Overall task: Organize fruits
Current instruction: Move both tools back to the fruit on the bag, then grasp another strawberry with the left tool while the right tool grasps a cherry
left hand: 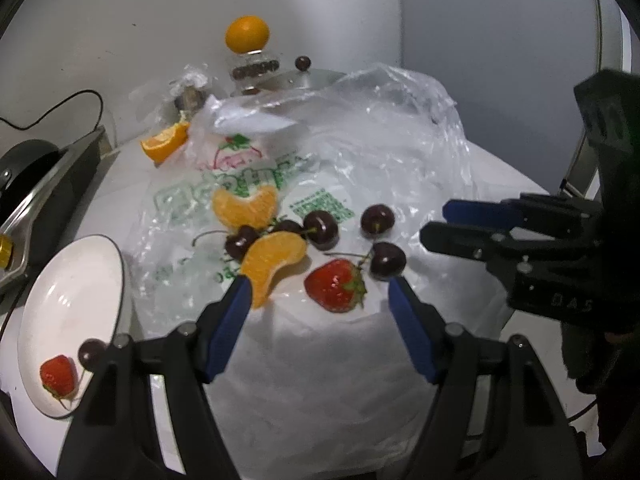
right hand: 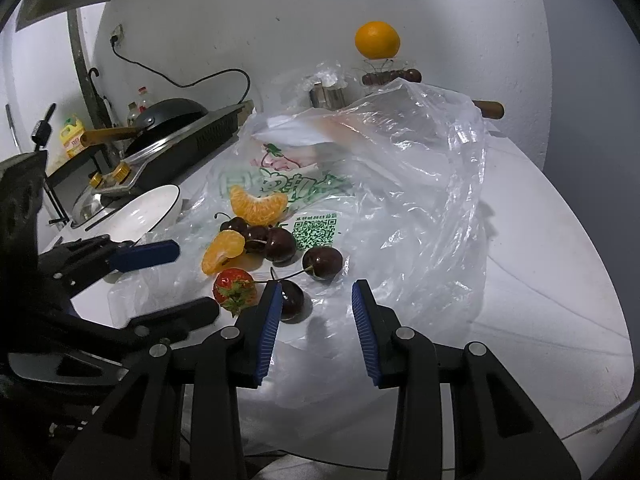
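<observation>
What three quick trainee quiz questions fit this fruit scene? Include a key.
1. True or false: the white plate holds no fruit.
2. Which fruit lies just ahead of the open left gripper, in line with the gap between its fingers? A) loose strawberry B) whole orange C) banana
3. How many loose cherries lie on the plastic bag?

Key:
1. False. It holds the plate strawberry and the plate cherry.
2. A
3. Five
</observation>
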Motion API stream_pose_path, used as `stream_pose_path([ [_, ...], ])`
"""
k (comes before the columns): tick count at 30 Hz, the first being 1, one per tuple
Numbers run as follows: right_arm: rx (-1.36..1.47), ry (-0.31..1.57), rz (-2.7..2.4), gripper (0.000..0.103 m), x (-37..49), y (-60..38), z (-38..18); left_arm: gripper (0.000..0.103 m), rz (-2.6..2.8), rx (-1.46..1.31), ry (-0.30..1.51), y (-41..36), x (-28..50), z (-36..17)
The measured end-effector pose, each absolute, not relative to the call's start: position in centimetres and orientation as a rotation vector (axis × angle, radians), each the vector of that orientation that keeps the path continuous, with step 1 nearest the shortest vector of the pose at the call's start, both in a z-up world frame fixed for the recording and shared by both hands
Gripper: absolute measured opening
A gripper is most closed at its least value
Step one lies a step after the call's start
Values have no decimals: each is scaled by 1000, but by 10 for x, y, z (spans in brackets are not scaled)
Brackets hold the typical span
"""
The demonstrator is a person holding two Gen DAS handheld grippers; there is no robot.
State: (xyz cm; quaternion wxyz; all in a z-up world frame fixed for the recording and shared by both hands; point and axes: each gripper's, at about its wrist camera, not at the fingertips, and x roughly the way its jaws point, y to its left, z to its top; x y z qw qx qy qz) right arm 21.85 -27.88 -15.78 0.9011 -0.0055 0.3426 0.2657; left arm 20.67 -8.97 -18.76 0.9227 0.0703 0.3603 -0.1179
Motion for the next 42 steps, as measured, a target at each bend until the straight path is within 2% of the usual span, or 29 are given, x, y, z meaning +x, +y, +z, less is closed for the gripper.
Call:
stream_pose_path([
  [5,-8,709,560,38,218,-282,-159,70,-258,186,743,-101,212,-195],
  [7,-8,707,560,38,219,-283,-160,62,-266,215,745,-108,214,-199],
  [21,-7,715,587,38,220,-282,-164,61,-256,231,791,-113,232,-211],
  [22,-10,717,590,38,220,-281,-164,60,-262,229,790,-112,233,-211],
  [23,-13,718,595,38,220,-279,-164,51,-279,216,794,-110,233,-211],
  [29,-27,727,604,38,221,-271,-167,37,-286,192,791,-101,234,-211],
  [42,-67,756,621,38,224,-255,-171,36,-300,164,760,-93,221,-199],
])
